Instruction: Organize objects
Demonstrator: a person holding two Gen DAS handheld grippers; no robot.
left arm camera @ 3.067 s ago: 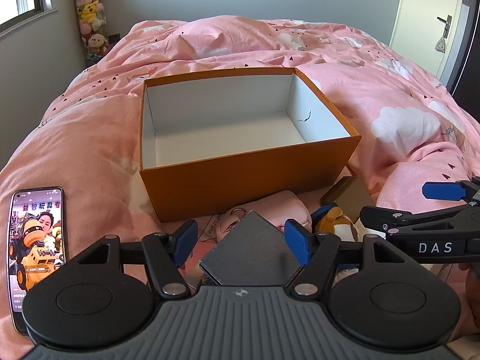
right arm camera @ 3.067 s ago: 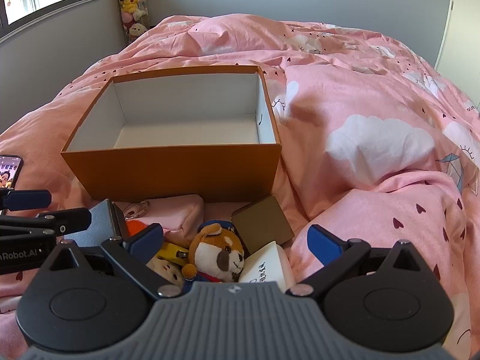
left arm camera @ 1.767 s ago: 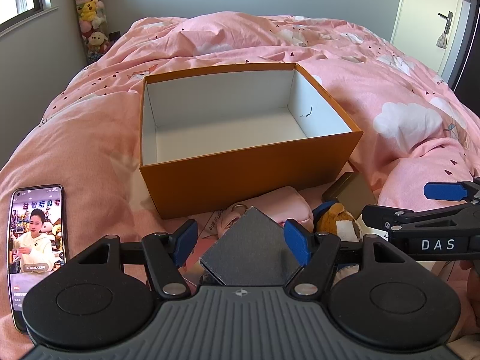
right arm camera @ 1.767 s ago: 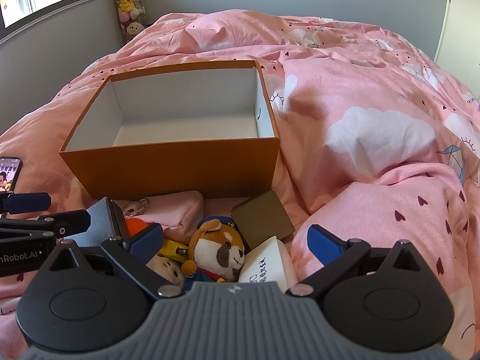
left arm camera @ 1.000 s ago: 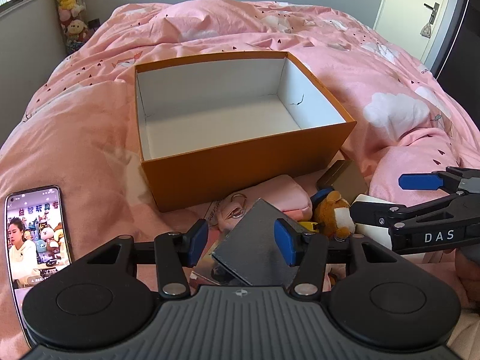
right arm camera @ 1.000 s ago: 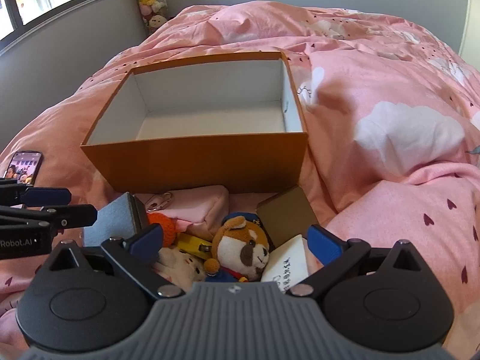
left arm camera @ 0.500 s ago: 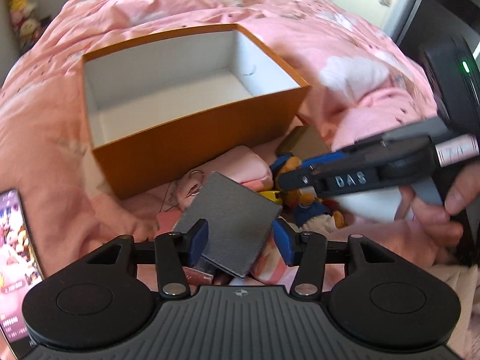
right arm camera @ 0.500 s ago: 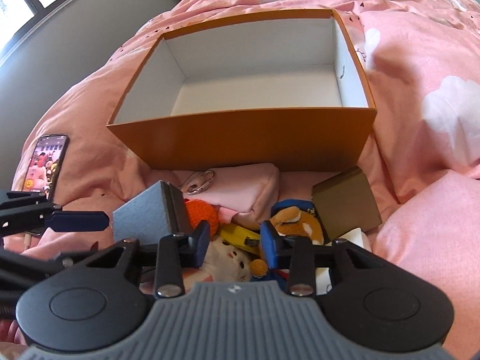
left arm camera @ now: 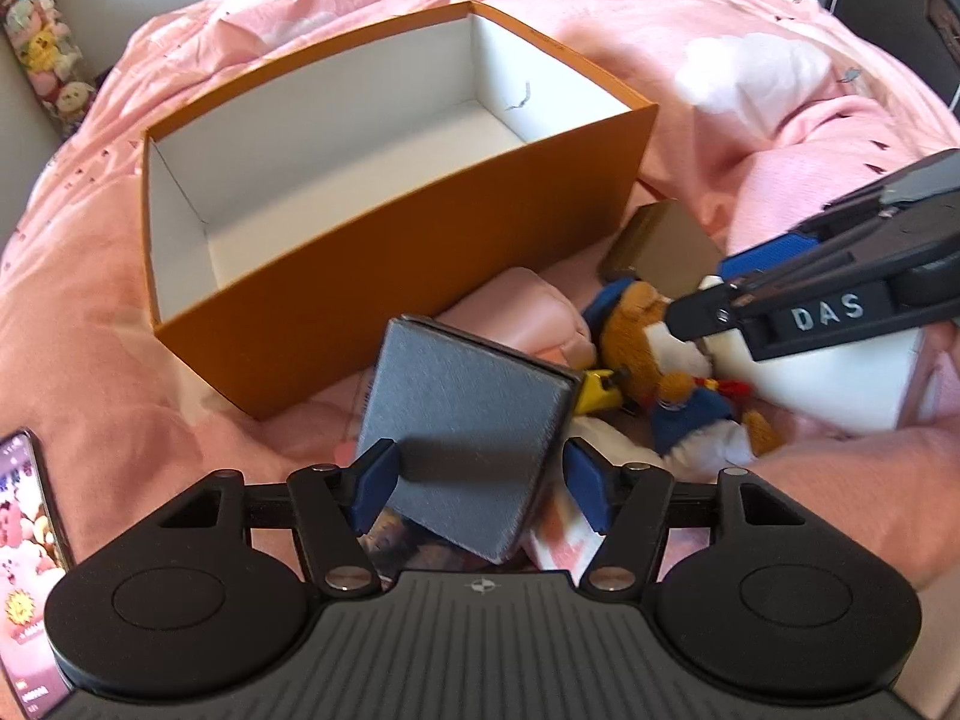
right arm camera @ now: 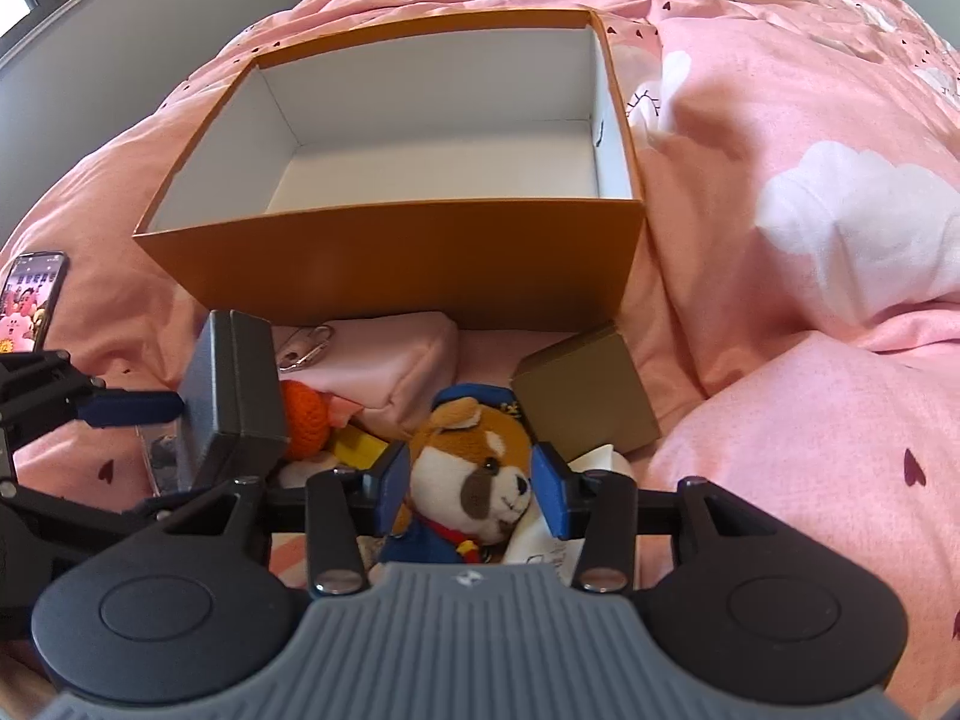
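Observation:
An empty orange box sits open on the pink duvet. In front of it lies a pile of small things. My left gripper straddles a grey box tilted on that pile. Its jaws are opening, and a gap shows at the right pad. My right gripper reaches down over a plush dog in a blue cap. Those jaws are opening too, with the dog's head between the pads and no squeeze visible.
The pile also holds a pink pouch, a brown box, a white box, an orange knitted ball and a yellow piece. A lit phone lies at the left. A hand is at the lower right.
Both grippers have dropped closer to the pile. The left jaws widened around the grey box. The right jaws narrowed from wide open and now stand on either side of the dog's head.

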